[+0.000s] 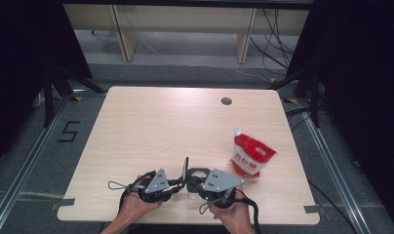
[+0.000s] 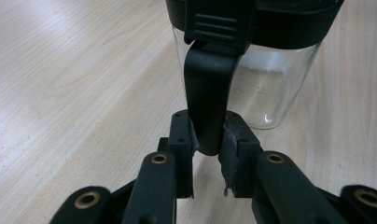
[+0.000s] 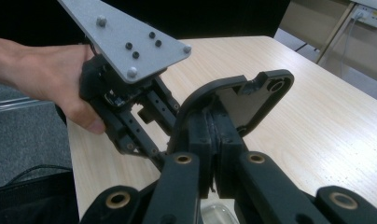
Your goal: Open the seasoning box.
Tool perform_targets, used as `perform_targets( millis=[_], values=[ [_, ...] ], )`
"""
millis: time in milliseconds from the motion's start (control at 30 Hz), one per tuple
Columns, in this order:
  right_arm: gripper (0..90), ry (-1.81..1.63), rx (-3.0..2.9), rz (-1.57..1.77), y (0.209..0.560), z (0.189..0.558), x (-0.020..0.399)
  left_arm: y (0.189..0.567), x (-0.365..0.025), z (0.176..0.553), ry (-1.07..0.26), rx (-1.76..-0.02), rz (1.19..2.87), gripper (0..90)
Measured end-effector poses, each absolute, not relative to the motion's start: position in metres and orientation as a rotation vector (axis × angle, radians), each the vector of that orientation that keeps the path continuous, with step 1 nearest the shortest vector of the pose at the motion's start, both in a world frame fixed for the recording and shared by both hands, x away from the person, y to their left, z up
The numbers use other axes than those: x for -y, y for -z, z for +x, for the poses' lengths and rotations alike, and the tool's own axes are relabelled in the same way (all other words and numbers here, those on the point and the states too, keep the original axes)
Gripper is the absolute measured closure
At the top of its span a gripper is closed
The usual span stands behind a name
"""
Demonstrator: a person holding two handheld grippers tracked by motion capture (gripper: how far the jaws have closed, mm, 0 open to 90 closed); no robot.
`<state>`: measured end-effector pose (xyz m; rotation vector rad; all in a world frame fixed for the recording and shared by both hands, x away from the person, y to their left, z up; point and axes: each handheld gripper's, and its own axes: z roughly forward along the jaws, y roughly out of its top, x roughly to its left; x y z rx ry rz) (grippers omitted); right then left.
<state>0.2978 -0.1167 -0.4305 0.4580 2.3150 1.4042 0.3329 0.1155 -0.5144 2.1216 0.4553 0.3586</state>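
Near the counter's point(image 1: 136, 122) front edge stood a clear glass jar point(image 2: 266, 88) with a black collar. The left claw point(image 2: 207, 154) clamped its handle point(image 2: 207, 102); the right claw point(image 3: 214, 140) pinched the raised lid point(image 3: 242, 93). Steadying the handle firmly would have let the lid swing without tipping the jar.

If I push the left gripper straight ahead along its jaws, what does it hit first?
Likely the glass jar: the left gripper is shut on the black handle, and the jar's clear wall stands right behind it.
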Motion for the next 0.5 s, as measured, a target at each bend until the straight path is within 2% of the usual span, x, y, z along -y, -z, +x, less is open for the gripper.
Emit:
perform_targets(
  millis=[367,500],
  values=[
    [86.9,-1.420,-2.313,0.452,0.4304,0.2992,0.1118,0.5139,-0.1170,0.3335,-0.353,-0.455,2.132,75.0],
    [81.8,-1.433,-2.294,0.483,0.4301,0.3007,0.1170,0.5142,-0.1173,0.3338,-0.363,-0.436,2.121,74.0]
  ],
)
